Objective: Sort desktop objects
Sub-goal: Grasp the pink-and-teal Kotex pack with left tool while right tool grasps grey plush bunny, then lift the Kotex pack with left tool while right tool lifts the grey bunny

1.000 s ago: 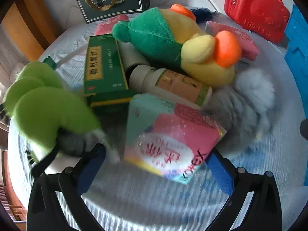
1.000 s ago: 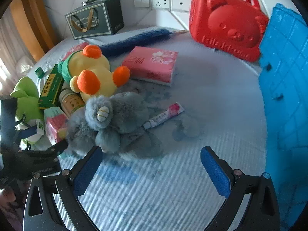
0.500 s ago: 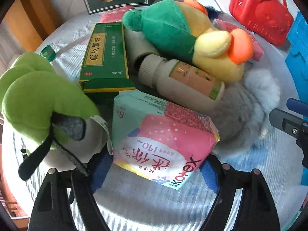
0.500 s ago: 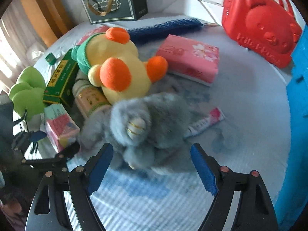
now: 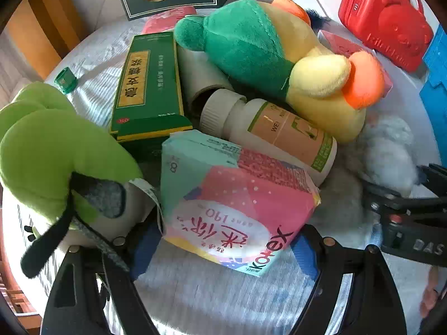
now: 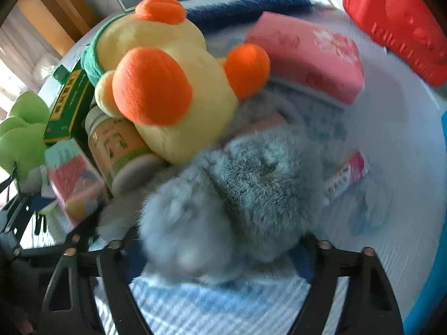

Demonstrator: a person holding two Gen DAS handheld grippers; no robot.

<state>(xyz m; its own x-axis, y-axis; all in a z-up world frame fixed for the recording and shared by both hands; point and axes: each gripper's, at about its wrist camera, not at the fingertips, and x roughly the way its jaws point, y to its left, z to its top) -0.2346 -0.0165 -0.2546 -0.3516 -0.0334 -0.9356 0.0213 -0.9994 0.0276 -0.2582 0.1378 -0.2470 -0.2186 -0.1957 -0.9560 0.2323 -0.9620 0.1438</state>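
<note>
Left gripper (image 5: 223,240): the blue pads bracket the pink-and-teal soft pack (image 5: 234,195), one on each lower flank, and appear seated against it. The jaws closed within the last second with the pack between them; judge this a grip on the pack.

Right gripper (image 6: 215,251): the jaws have just been closing around the grey plush toy (image 6: 232,195). Fur bulges over both pads, and the frame is blurred, so firm contact cannot be confirmed. The toy sits between the fingers.

Procedure for the step in hand, as judged:
- Lift the pack straight up. Just beyond the left fingers the white bottle (image 5: 268,136) lies touching its far edge, and the green box (image 5: 148,89) lies behind to the left. A sideways drag would likely roll the bottle.
- The lime plush (image 5: 47,153) crowds the left finger; keep its dangling tag clear.
- For the grey toy, close until the filling resists. Fur alone will slip.
- The yellow duck plush (image 6: 167,89) leans on the pile just beyond the right fingers and may tip on lift.

Appearance: the pack is a crinkled, glossy film pouch and will deform under pressure. The grey toy is long-furred, rounded and soft.
</note>
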